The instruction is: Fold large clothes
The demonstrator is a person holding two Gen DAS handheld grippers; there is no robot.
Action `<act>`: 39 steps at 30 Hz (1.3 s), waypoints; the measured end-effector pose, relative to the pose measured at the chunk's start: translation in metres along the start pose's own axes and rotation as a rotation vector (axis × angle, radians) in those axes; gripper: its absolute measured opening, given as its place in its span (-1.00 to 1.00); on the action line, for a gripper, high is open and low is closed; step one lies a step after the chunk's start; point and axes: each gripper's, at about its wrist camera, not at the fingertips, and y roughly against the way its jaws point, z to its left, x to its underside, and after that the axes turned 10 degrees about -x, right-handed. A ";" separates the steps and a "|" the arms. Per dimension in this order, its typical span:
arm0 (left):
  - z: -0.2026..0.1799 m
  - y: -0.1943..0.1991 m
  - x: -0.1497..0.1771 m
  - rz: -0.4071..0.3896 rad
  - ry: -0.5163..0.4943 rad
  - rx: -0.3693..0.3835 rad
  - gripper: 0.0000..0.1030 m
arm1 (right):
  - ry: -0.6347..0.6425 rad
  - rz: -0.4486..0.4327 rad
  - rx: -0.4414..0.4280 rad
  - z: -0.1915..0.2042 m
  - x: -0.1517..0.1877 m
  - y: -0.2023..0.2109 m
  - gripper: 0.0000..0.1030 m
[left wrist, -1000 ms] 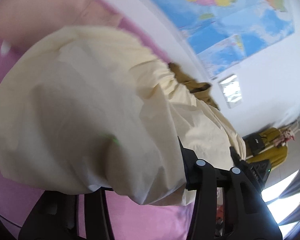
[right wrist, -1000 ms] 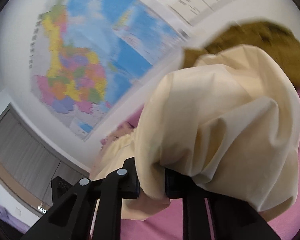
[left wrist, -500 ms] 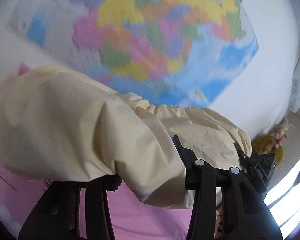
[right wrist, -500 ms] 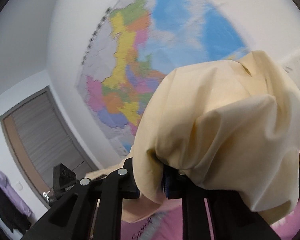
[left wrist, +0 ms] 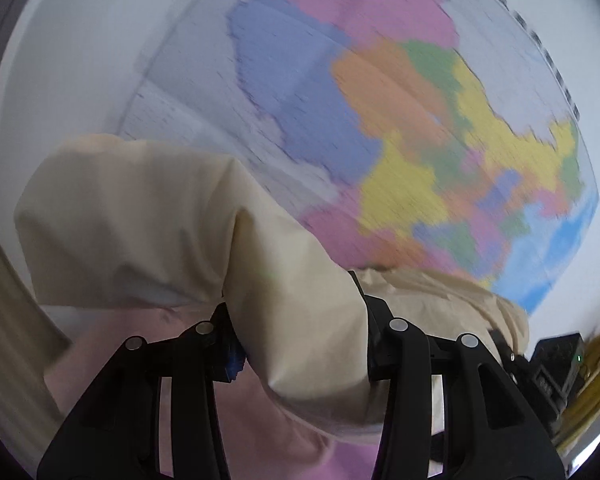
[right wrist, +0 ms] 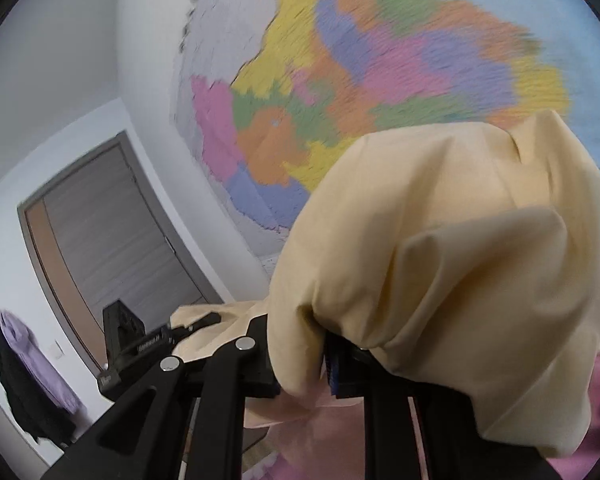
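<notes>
A large cream-yellow garment (left wrist: 172,232) is held up in the air, bunched over both grippers. My left gripper (left wrist: 300,332) is shut on a fold of it; cloth drapes over the fingertips and trails right toward the other gripper. In the right wrist view the same garment (right wrist: 460,264) bulges over my right gripper (right wrist: 300,364), which is shut on it. Both cameras point up at the wall.
A big coloured wall map (left wrist: 400,120) fills the wall ahead, also in the right wrist view (right wrist: 360,60). A grey door (right wrist: 100,240) and hanging dark and purple clothes (right wrist: 24,364) are at left. The pink bed surface (left wrist: 284,440) lies below.
Both grippers have lifted the garment up off the pink bed and tilted upward; the bed and olive cloth have dropped out of view and the map now fills both views.
</notes>
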 end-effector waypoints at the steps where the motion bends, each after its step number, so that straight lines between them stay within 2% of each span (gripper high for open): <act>1: 0.008 -0.001 -0.004 -0.016 0.000 -0.007 -0.18 | 0.017 0.002 -0.009 0.001 0.006 -0.006 -0.70; 3: 0.026 -0.006 -0.003 -0.055 -0.020 -0.013 -0.18 | 0.058 0.036 -0.031 0.000 0.027 -0.021 -0.70; 5: 0.060 -0.018 0.019 -0.046 -0.031 -0.042 -0.18 | 0.042 0.116 -0.033 -0.013 0.059 -0.036 -0.70; 6: 0.079 -0.029 0.033 -0.014 -0.047 -0.093 -0.17 | 0.011 0.184 -0.019 -0.026 0.083 -0.045 -0.70; 8: 0.112 -0.056 0.064 0.100 -0.028 -0.187 -0.18 | -0.065 0.308 0.023 -0.053 0.128 -0.061 -0.70; 9: 0.135 -0.073 0.084 0.192 -0.007 -0.248 -0.18 | -0.107 0.378 0.040 -0.066 0.150 -0.068 -0.68; 10: 0.150 -0.079 0.098 0.221 0.033 -0.269 -0.18 | -0.153 0.421 0.045 -0.077 0.169 -0.070 -0.65; 12: 0.165 -0.074 0.110 0.218 0.077 -0.262 -0.13 | -0.214 0.445 0.036 -0.087 0.184 -0.066 -0.52; 13: 0.165 -0.071 0.110 0.215 0.085 -0.260 -0.07 | -0.247 0.450 0.023 -0.089 0.186 -0.060 -0.47; 15: 0.161 -0.066 0.109 0.216 0.063 -0.278 -0.05 | -0.271 0.479 0.030 -0.088 0.185 -0.052 -0.12; 16: 0.159 -0.066 0.108 0.217 0.053 -0.289 -0.03 | -0.266 0.494 0.029 -0.085 0.183 -0.045 -0.02; 17: 0.155 -0.066 0.108 0.226 0.038 -0.308 -0.02 | -0.248 0.505 0.043 -0.080 0.180 -0.035 0.26; 18: 0.151 -0.067 0.110 0.234 0.029 -0.326 0.00 | -0.243 0.510 0.058 -0.078 0.178 -0.023 0.45; 21: 0.152 -0.063 0.112 0.236 0.027 -0.354 0.06 | -0.271 0.466 0.096 -0.085 0.165 0.008 0.45; 26: 0.147 -0.050 0.117 0.236 0.035 -0.410 0.14 | -0.395 0.346 0.155 -0.111 0.145 0.038 0.45; 28: 0.144 -0.044 0.118 0.230 0.021 -0.431 0.16 | -0.444 0.326 0.166 -0.132 0.148 0.037 0.32; 30: 0.138 -0.046 0.117 0.244 -0.010 -0.465 0.17 | -0.458 0.313 0.190 -0.141 0.148 0.035 -0.59; 32: 0.137 -0.048 0.114 0.240 -0.003 -0.460 0.17 | -0.424 0.328 0.201 -0.137 0.146 0.025 -0.81; 37: 0.127 -0.066 0.105 0.242 -0.068 -0.456 0.17 | -0.198 0.238 0.256 -0.102 0.124 0.051 -0.91; 38: 0.124 -0.069 0.103 0.235 -0.084 -0.440 0.19 | -0.170 0.230 0.282 -0.099 0.125 0.055 -0.91; 39: 0.123 -0.073 0.102 0.228 -0.094 -0.443 0.20 | -0.163 0.257 0.306 -0.103 0.130 0.052 -0.91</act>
